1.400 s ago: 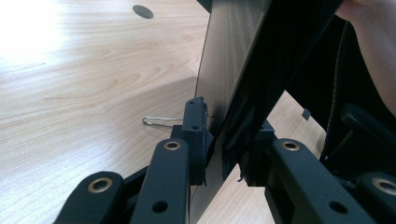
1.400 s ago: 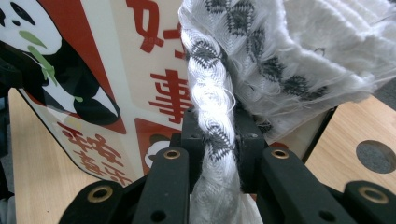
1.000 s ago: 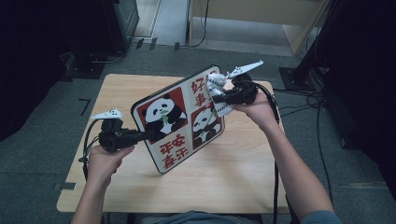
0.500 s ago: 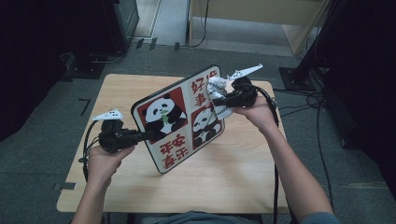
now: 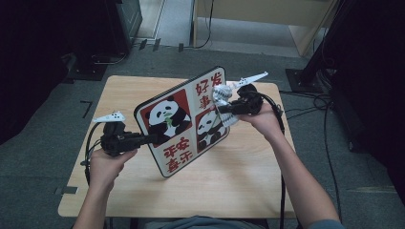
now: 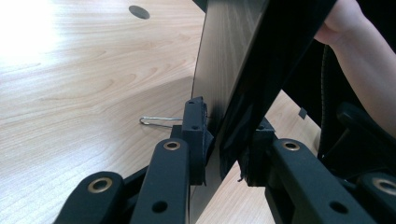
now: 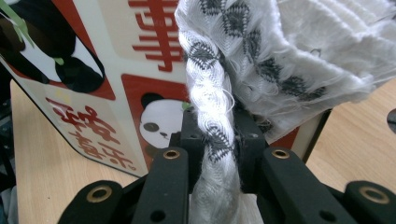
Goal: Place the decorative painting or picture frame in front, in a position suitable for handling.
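High view: the panda board (image 5: 184,121) is held tilted above the worktop (image 5: 239,186), its lower corner near the surface. Its left edge is gripped by the left tongs (image 5: 152,138); a white patterned cloth (image 5: 222,98) is pressed to its right side by the right tongs (image 5: 220,110).

Left gripper view: the board's dark edge (image 6: 233,93) is seen clamped between the jaws.

Right gripper view: the twisted cloth (image 7: 210,116), white with grey diamonds, is pinched between the jaws, against red-and-cream panda panels (image 7: 140,107).
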